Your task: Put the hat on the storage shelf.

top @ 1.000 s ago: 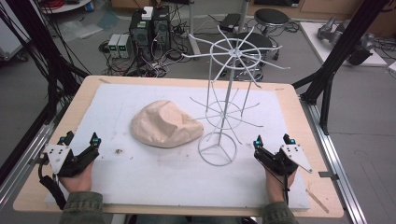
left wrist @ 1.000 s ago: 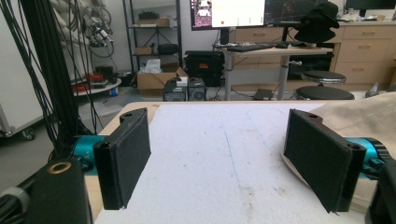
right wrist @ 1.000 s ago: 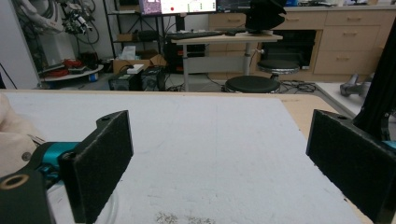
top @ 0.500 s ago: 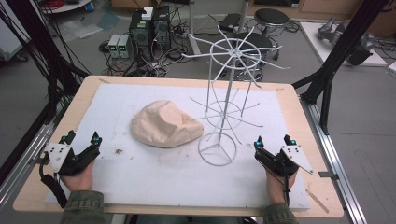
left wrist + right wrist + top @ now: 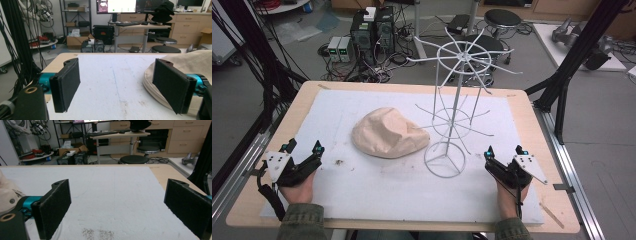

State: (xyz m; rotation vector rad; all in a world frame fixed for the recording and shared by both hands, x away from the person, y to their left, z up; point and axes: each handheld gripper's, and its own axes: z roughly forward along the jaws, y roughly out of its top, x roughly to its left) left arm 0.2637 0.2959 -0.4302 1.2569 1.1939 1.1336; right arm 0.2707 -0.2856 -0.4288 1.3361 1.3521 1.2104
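A beige cap (image 5: 388, 132) lies crown-up on the white mat (image 5: 377, 190), left of centre. A white wire hat stand (image 5: 457, 107) rises beside it on the right, its round base on the mat. My left gripper (image 5: 303, 147) rests open at the mat's left front, well short of the cap. In the left gripper view the cap (image 5: 192, 62) lies behind the right jaw, and the left gripper (image 5: 122, 87) holds nothing. My right gripper (image 5: 504, 151) stands open at the right front, just right of the stand's base. The right gripper (image 5: 120, 212) is empty too, with the cap (image 5: 6, 192) at the left edge.
The mat covers a wooden table (image 5: 532, 115) whose bare rim runs around it. Black frame posts (image 5: 572, 60) stand at both sides. Computers (image 5: 372, 30), cables and stools (image 5: 502, 20) crowd the floor beyond the far edge. Small dark stains (image 5: 337, 162) mark the mat near the left gripper.
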